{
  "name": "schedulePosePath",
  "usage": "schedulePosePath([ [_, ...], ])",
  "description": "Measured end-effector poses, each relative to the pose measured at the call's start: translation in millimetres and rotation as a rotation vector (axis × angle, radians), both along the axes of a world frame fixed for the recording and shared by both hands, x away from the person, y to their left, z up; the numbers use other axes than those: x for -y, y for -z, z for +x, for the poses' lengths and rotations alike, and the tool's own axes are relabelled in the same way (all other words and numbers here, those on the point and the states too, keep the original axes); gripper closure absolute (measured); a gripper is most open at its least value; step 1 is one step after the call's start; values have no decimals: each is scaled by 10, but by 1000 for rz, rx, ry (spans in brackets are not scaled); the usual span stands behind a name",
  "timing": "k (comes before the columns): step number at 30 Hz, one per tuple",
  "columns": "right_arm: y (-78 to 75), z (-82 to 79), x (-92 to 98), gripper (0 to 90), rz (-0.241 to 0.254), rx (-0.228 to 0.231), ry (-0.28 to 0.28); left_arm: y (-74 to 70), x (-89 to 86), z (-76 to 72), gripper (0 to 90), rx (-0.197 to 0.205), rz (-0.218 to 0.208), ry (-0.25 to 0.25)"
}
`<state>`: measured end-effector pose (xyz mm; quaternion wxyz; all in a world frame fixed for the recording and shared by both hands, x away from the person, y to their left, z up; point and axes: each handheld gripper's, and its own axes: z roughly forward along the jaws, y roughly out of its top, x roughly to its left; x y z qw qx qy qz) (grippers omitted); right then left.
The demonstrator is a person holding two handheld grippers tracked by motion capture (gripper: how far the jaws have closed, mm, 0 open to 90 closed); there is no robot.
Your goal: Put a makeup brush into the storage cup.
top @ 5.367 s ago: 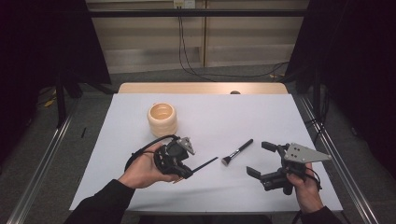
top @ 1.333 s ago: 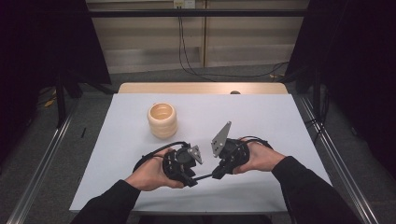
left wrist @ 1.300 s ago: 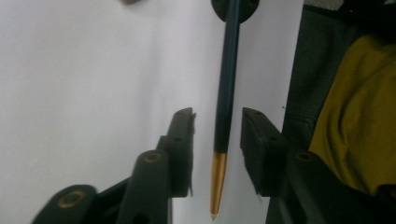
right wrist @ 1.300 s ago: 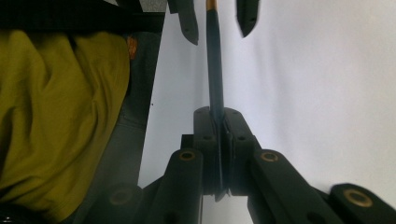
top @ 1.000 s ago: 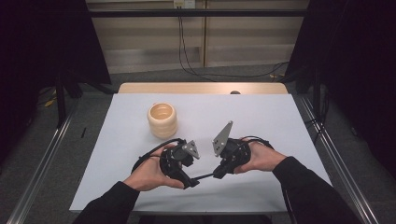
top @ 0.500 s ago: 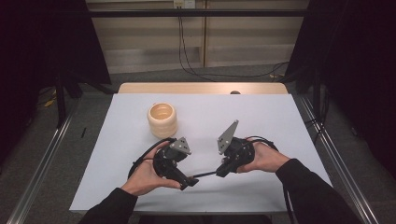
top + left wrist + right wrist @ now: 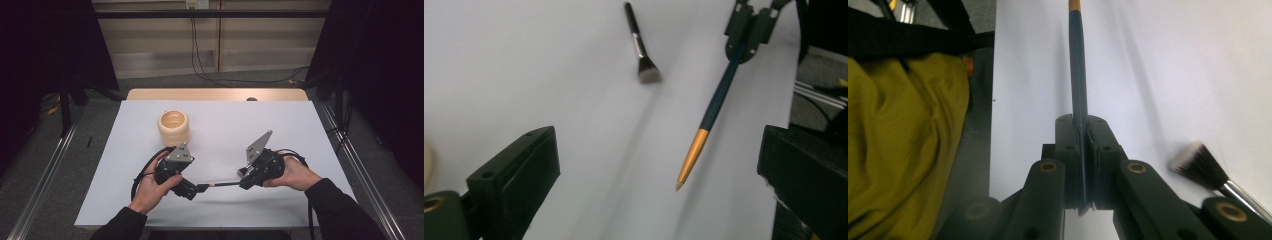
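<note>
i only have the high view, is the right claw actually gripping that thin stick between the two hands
Observer: Yes. In the right gripper view the right claw is shut on the dark handle of the stick.
Operator: and the left claw
Observer: The left claw has just been opening. The gold tip points into its gap and touches neither jaw.
Operator: anything else close by
Observer: A makeup brush lies flat on the white table beside the stick, with its bristles toward the left claw.
</note>
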<state>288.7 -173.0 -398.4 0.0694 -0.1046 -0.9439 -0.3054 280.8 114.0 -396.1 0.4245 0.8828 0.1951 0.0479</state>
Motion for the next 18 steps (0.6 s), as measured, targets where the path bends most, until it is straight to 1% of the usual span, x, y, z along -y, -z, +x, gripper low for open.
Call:
schedulePosePath([
  [1, -6, -11, 16, 853, 4, 4, 7, -1, -15, -4, 26, 5, -12, -12],
  [2, -9, -16, 29, 853, 21, 14, 10, -8, -34, -8, 29, 14, -16, -23],
  [4, -30, -26, 62, 853, 42, 16, 24, -7, -64, -20, 25, 23, -40, -38],
  [5, -36, -30, 75, 853, 38, 26, 31, -6, -86, -28, 26, 26, -56, -49],
  [7, -24, -37, 95, 852, 36, 23, 38, -6, -116, -34, 61, 32, -70, -41],
  [8, -14, -39, 104, 852, 39, 24, 43, -16, -129, -47, 61, 48, -72, -60],
  [9, -2, -43, 113, 852, 43, 24, 53, -19, -145, -48, 35, 51, -97, -61],
  [10, 3, -50, 124, 852, 38, 30, 67, -32, -166, -51, 35, 50, -106, -62],
  [11, 16, -51, 135, 852, 49, 24, 65, -36, -180, -59, 42, 57, -119, -68],
  [12, 26, -61, 142, 853, 57, 18, 70, -39, -193, -68, 38, 64, -126, -72],
  [13, 27, -68, 153, 853, 50, 22, 68, -38, -203, -76, 37, 65, -133, -75],
  [14, 30, -79, 153, 853, 49, 18, 74, -43, -219, -89, 36, 73, -131, -86],
  [15, 27, -85, 163, 853, 52, 21, 73, -41, -230, -93, 36, 85, -141, -87],
  [16, 27, -87, 171, 853, 61, 24, 78, -41, -245, -107, 36, 102, -147, -102],
  [17, 36, -91, 178, 853, 81, 17, 85, -31, -266, -113, 37, 101, -174, -104],
  [18, 47, -94, 194, 853, 94, 14, 87, -26, -278, -119, 32, 97, -186, -108],
])
